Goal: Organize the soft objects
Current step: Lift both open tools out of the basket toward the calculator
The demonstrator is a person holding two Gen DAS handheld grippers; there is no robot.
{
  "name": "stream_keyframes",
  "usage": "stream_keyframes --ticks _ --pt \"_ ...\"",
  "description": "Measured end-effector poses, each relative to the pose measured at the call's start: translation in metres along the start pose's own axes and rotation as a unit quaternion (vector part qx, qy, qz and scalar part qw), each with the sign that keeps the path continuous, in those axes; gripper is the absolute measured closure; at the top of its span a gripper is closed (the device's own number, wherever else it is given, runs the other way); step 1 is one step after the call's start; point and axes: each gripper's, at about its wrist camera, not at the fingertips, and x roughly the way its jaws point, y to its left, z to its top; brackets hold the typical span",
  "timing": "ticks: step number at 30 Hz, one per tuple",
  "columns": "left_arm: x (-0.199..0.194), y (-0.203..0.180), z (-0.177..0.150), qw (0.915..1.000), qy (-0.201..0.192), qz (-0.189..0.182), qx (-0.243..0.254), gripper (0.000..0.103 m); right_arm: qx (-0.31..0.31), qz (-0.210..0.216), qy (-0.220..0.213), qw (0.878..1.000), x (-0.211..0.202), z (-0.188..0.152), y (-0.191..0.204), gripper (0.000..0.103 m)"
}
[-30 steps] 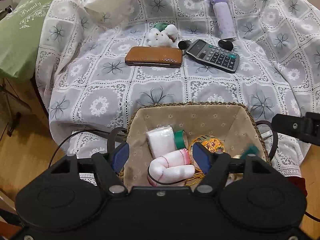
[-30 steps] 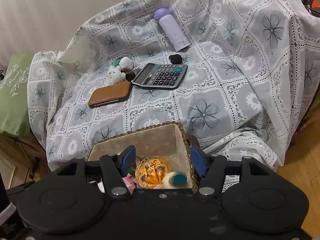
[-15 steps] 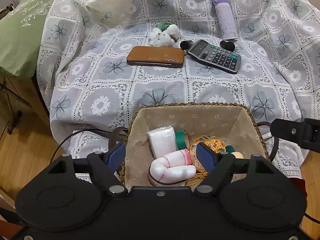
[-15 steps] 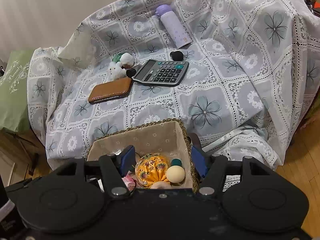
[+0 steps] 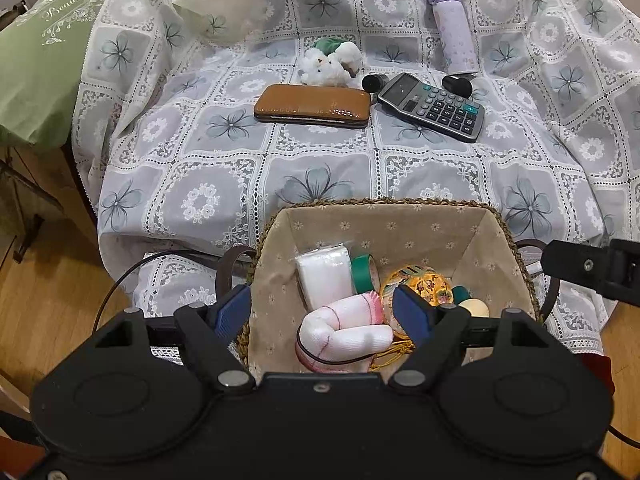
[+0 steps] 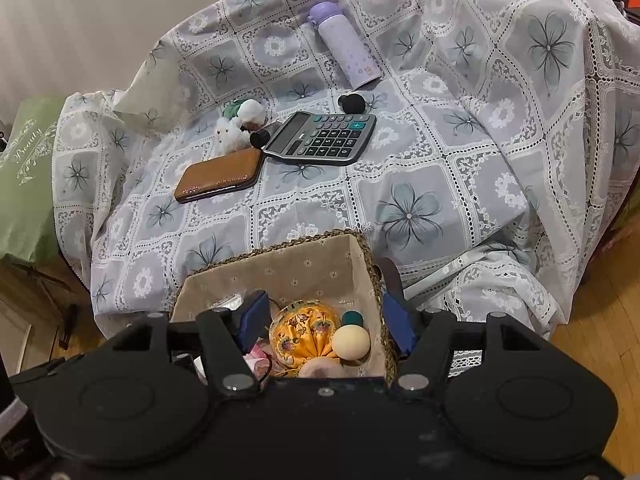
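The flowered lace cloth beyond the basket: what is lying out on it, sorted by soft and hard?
Soft: 1, the white fluffy plush toy.
Hard: 5, the brown leather wallet, grey calculator, lilac drinking bottle, and two small black round pieces.
Total: 6.

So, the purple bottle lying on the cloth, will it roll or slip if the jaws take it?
The purple bottle lies on its side and is round, so a push would probably roll it. Its surface looks smooth and hard, so it may slip in a loose grip. The draped tablecloth under it is soft and uneven, which might slow rolling.
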Motion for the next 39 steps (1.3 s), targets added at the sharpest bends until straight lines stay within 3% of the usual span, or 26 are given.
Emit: stream_keyframes --ticks 25,39 --pt "0.027 0.003 0.009 0.9995 0.03 0.01 0.003 0.028 -0.014 -0.003 0.042 0.999 0.036 0.008 0.002 0.039" --pt "0.054 0.012 0.054 0.9996 0.024 0.009 0.008 0.028 -0.027 -0.008 0.03 0.999 0.075 0.065 0.008 0.037"
